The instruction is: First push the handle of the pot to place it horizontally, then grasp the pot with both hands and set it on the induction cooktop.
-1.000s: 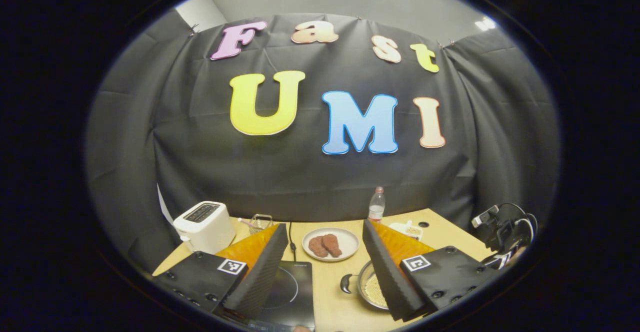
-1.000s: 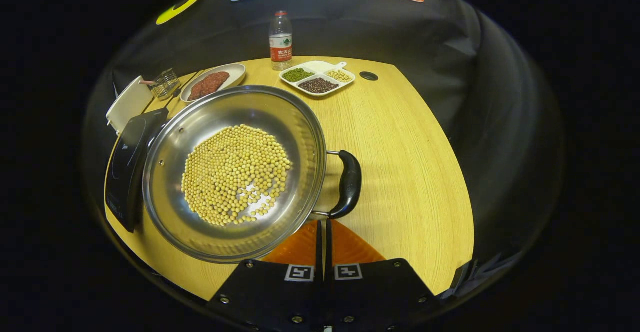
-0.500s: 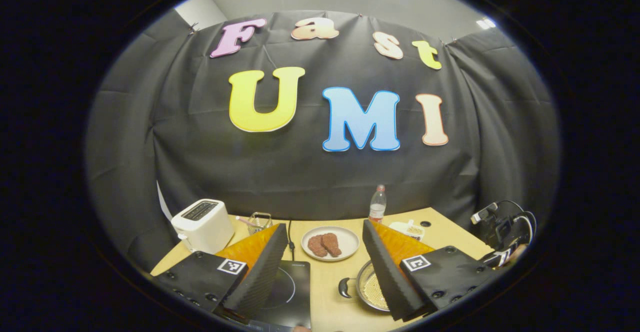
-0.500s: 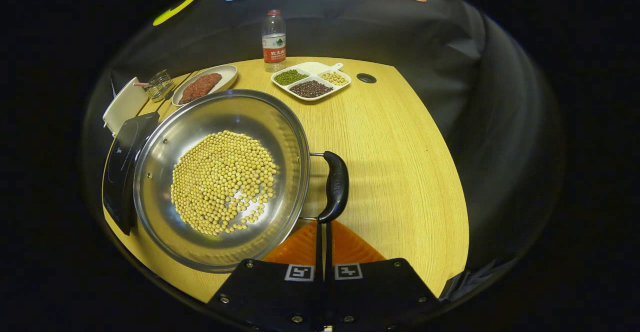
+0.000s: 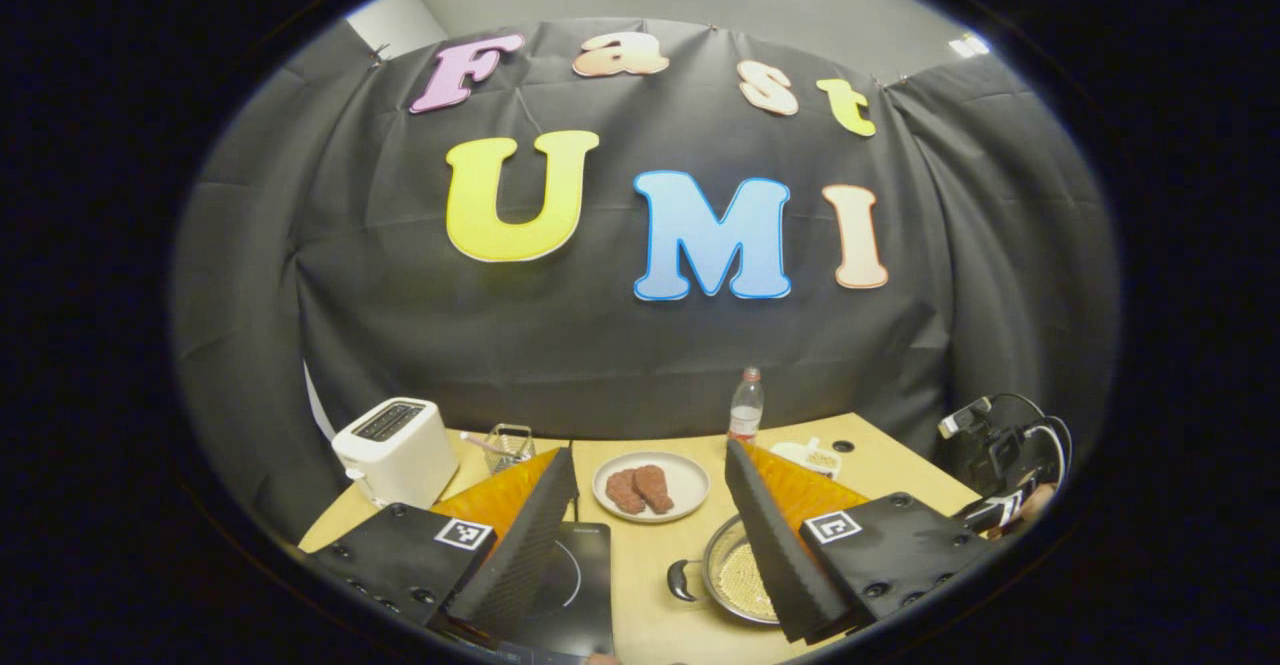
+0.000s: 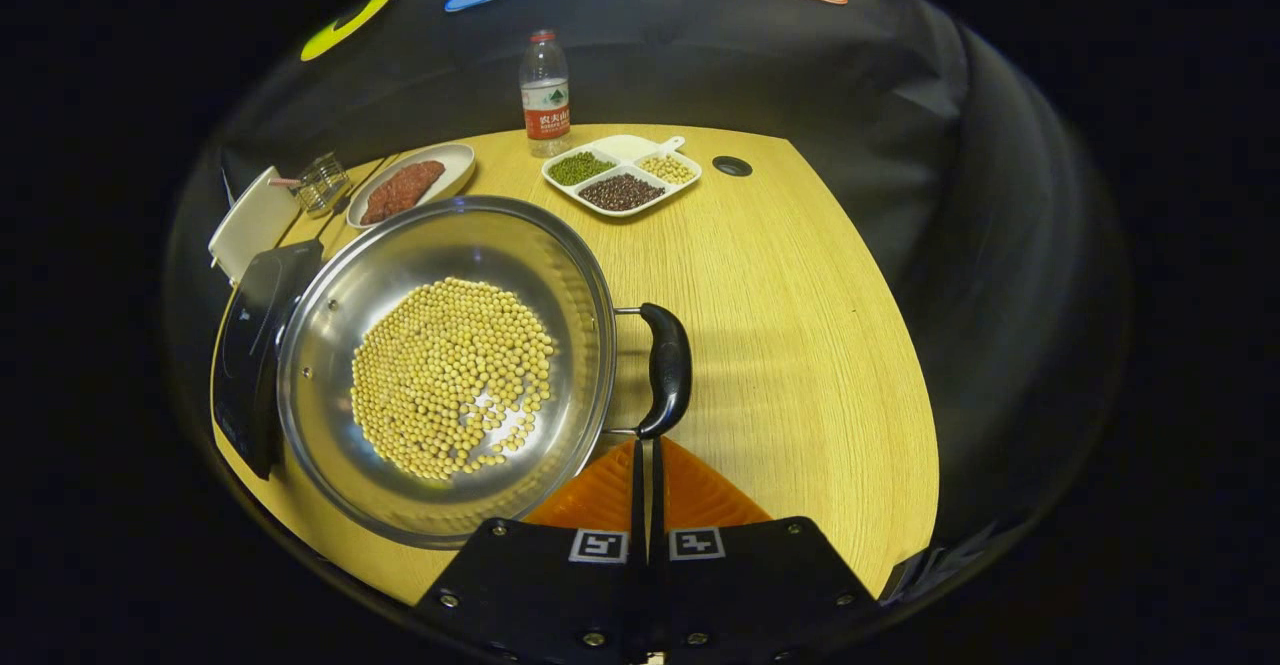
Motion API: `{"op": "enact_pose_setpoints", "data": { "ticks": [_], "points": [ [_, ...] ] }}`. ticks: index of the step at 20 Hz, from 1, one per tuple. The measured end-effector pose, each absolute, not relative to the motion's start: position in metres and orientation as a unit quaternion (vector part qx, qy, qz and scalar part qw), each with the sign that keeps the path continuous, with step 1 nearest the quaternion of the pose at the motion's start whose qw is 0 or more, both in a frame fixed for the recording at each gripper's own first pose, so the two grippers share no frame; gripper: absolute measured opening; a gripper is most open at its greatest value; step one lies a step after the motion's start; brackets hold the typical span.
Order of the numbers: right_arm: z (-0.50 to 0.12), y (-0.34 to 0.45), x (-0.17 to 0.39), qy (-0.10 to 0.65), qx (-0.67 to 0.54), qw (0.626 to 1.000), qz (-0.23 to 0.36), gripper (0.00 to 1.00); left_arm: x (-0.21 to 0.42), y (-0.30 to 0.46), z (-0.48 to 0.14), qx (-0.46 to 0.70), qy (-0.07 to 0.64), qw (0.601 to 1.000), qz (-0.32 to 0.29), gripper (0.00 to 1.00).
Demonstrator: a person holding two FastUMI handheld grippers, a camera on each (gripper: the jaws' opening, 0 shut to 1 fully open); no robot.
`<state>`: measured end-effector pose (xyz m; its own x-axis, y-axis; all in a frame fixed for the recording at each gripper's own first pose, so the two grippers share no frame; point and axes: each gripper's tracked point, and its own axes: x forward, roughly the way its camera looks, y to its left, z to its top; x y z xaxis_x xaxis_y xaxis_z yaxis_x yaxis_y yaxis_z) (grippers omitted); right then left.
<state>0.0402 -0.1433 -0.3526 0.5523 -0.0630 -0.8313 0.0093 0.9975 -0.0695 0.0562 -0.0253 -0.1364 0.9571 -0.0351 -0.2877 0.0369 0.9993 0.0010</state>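
On the table: round stainless-steel pot (image 6: 440,375) of yellow beans, on light wooden table (image 6: 800,345), just beside black induction cooktop (image 6: 250,345)
Pot handle: black curved handle (image 6: 667,370) on the pot's right side
Right gripper (image 6: 645,455): fingers closed together, tips at the handle's near end, gripping nothing
Left gripper (image 5: 650,535): jaws wide apart, empty, raised above cooktop and pot
Beyond: white plate of brown meat (image 6: 410,185), clear plastic bottle (image 6: 545,95), white toaster (image 5: 395,450)

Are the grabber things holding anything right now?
No. The right gripper is shut with its tips at the pot's black handle, not around it. The left gripper is open above the table.
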Motion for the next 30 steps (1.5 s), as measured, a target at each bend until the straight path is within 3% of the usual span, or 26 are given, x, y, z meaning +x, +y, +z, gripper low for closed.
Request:
{"op": "enact_pose_setpoints", "data": {
  "ticks": [1, 3, 5, 7, 8, 16, 25, 26, 30],
  "points": [
    [-0.343, -0.144, 0.037, 0.462, -0.023, 0.886, -0.025, 0.01, 0.055, -0.027, -0.136, 0.000, 0.146, 0.989, -0.023, 1.00],
    [-0.321, -0.140, 0.030, 0.437, -0.010, 0.899, -0.031, 0.11, 0.050, -0.028, -0.139, -0.005, 0.149, 0.988, -0.035, 0.98],
    [-0.306, -0.134, 0.024, 0.415, 0.002, 0.909, -0.034, 0.38, 0.042, -0.031, -0.146, -0.010, 0.159, 0.986, -0.051, 0.98],
    [-0.294, -0.129, 0.019, 0.391, 0.008, 0.919, -0.040, 0.84, 0.035, -0.029, -0.151, -0.014, 0.164, 0.985, -0.053, 0.98],
    [-0.285, -0.128, 0.014, 0.385, 0.007, 0.922, -0.045, 1.00, 0.030, -0.029, -0.156, -0.020, 0.168, 0.984, -0.056, 0.98],
    [-0.263, -0.119, 0.000, 0.358, 0.023, 0.932, -0.049, 1.00, 0.026, -0.044, -0.181, -0.034, 0.215, 0.973, -0.075, 0.97],
    [-0.291, -0.123, 0.046, 0.365, 0.012, 0.931, -0.016, 1.00, 0.049, -0.073, -0.258, -0.021, 0.294, 0.954, -0.063, 0.95],
    [-0.295, -0.124, 0.051, 0.367, 0.011, 0.930, -0.014, 1.00, 0.052, -0.075, -0.270, -0.019, 0.304, 0.950, -0.062, 0.99],
    [-0.317, -0.131, 0.071, 0.381, 0.017, 0.924, -0.010, 1.00, 0.065, -0.080, -0.326, -0.016, 0.355, 0.933, -0.054, 0.96]
  ]
}}
